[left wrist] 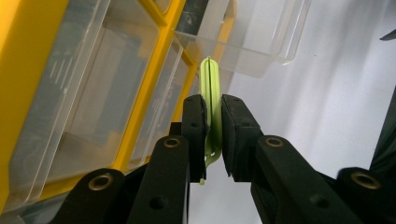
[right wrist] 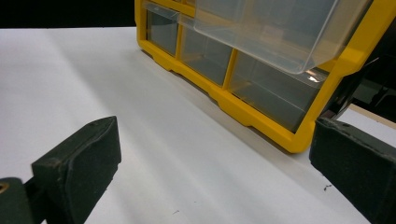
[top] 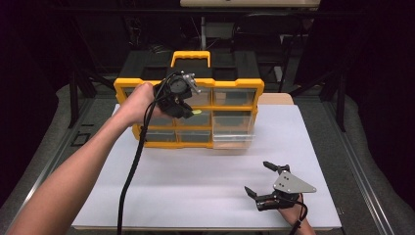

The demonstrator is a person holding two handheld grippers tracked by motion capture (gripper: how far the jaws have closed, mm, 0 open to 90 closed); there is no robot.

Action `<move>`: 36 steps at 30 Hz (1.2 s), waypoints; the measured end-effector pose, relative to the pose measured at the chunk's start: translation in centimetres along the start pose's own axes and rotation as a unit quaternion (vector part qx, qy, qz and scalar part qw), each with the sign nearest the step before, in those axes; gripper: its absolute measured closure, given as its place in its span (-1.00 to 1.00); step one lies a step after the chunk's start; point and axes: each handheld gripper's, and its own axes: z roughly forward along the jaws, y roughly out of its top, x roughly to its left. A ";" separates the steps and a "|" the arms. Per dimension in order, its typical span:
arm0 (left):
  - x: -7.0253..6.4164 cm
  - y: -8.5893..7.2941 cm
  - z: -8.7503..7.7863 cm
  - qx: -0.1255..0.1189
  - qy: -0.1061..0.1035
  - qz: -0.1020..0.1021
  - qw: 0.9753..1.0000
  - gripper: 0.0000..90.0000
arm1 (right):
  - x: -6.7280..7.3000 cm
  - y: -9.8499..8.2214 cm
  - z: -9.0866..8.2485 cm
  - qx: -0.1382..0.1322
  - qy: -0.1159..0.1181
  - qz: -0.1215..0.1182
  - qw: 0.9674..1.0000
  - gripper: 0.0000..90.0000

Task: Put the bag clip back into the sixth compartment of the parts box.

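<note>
A yellow and black organizer box [top: 147,87] with clear drawers stands at the back of the white table. One clear drawer [top: 234,131] at its right is pulled out. My left gripper [top: 190,110] is held in the air in front of the box's middle drawers, shut on a thin yellow-green clip-like piece [left wrist: 211,98] that sticks out past the pads toward the pulled-out drawer [left wrist: 252,37]. My right gripper [top: 258,177] rests near the table's front right, open, nothing between its pads [right wrist: 79,163], facing the organizer box [right wrist: 261,112].
The white table top [top: 195,176] spreads between the box and the front edge. A black cable [top: 128,181] trails from the left gripper down toward the front edge. Dark stands and frames surround the table.
</note>
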 end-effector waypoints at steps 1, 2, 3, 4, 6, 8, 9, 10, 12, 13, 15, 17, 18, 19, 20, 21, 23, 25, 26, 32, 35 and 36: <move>-0.1 0.1 0.0 -0.001 0.002 0.002 1.000 0.79 | 0.0 0.0 0.0 0.001 0.000 0.000 1.000 -0.96; -0.1 0.2 0.0 -0.001 0.001 0.004 1.000 0.79 | 0.0 0.0 0.0 0.001 0.000 0.000 1.000 -0.96; 0.0 0.3 -0.1 0.003 0.002 0.009 1.000 0.79 | 0.0 0.0 0.0 0.001 0.000 -0.001 1.000 -0.96; 0.0 0.3 -0.2 0.002 0.001 0.008 1.000 0.79 | -0.1 0.0 0.0 0.001 0.000 0.000 1.000 -0.96; 0.0 0.5 -0.3 -0.003 -0.001 0.008 1.000 0.79 | -0.1 0.0 0.0 0.003 0.000 0.001 1.000 -0.96; 0.1 0.7 -0.5 -0.004 0.003 0.010 1.000 0.79 | 0.0 0.0 0.1 0.005 0.001 0.000 1.000 -0.96; 0.1 0.9 -0.6 -0.008 0.004 0.007 1.000 0.79 | 0.0 0.0 0.1 0.005 0.001 0.000 1.000 -0.96; 0.1 1.0 -0.7 -0.011 0.005 0.006 1.000 0.79 | 0.0 0.0 0.1 0.005 0.001 -0.002 1.000 -0.96; 0.1 1.3 -0.9 -0.013 0.005 0.010 1.000 0.79 | 0.0 -0.1 0.1 0.004 0.000 0.000 1.000 -0.96; 0.0 1.4 -0.9 -0.012 0.008 0.013 1.000 0.79 | 0.0 -0.1 0.1 0.005 0.000 0.000 1.000 -0.96; 0.0 1.7 -0.8 -0.012 0.006 0.016 1.000 0.79 | 0.0 -0.1 0.1 0.005 -0.001 0.000 1.000 -0.96; -0.1 2.0 -0.7 -0.013 0.003 0.016 1.000 0.79 | 0.0 -0.1 0.1 0.005 -0.001 0.000 1.000 -0.96; -0.2 2.1 -0.6 -0.017 0.001 0.011 1.000 0.79 | 0.0 -0.1 0.1 0.005 -0.001 0.000 1.000 -0.96; -0.1 2.3 -0.7 -0.016 0.003 0.017 1.000 0.79 | 0.0 -0.1 0.1 0.006 -0.001 0.000 1.000 -0.96; -0.2 2.5 -0.8 -0.021 0.003 0.014 1.000 0.79 | -0.1 -0.1 0.1 0.006 -0.001 -0.001 1.000 -0.96; -0.2 2.6 -0.9 -0.020 0.005 0.020 1.000 0.79 | 0.0 -0.1 0.1 0.006 -0.001 -0.001 1.000 -0.96; -0.2 3.2 -1.0 -0.022 0.005 0.023 0.999 0.79 | -0.1 -0.1 0.1 0.005 -0.001 -0.002 1.000 -0.96; -0.4 3.6 -1.0 -0.023 0.008 0.027 0.999 0.79 | -0.1 -0.1 0.1 0.005 -0.002 -0.003 1.000 -0.96; -0.4 3.7 -0.9 -0.024 0.006 0.027 0.999 0.79 | -0.1 -0.1 0.1 0.005 -0.001 -0.002 1.000 -0.96; -0.5 4.5 -0.4 -0.026 0.001 0.030 0.999 0.79 | 0.0 -0.1 0.0 0.006 -0.002 -0.001 1.000 -0.96; -0.6 4.8 -0.2 -0.027 -0.001 0.032 0.999 0.79 | 0.0 -0.1 0.0 0.007 -0.002 0.001 1.000 -0.96; -0.7 5.0 -0.1 -0.030 -0.003 0.032 0.999 0.79 | 0.0 -0.1 0.0 0.007 -0.001 0.000 1.000 -0.96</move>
